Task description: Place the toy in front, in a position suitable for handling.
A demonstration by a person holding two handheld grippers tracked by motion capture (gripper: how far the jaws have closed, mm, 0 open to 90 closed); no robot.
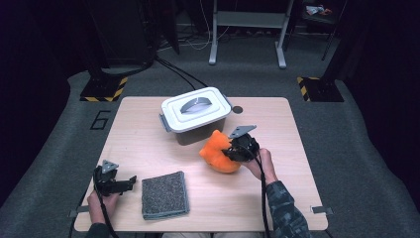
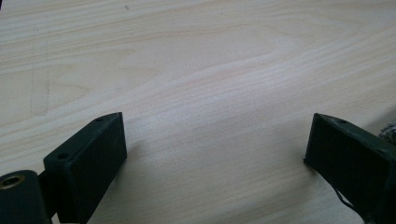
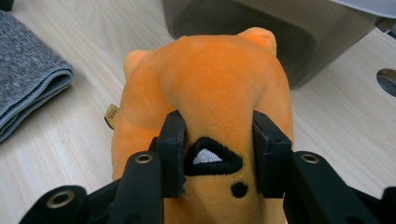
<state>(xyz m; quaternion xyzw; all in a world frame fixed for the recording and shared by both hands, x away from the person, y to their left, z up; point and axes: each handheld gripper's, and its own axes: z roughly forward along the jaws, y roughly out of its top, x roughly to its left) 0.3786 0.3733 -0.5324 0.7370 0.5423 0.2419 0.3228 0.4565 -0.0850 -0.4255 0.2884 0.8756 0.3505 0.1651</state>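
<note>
Orange plush toy between right gripper jaws

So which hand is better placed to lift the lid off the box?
The left. Its tool is open and holds nothing, low over bare table beside the cloth. The right tool is shut on the plush, so it is busy. The lid sits closed on the box.

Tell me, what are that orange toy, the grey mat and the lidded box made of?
The orange toy looks like soft plush: it dents between the right gripper jaws. The grey mat seems folded knit or terry cloth, with speckled, layered edges. The box looks like hard plastic, with a smooth white lid and a darker see-through body.
</note>
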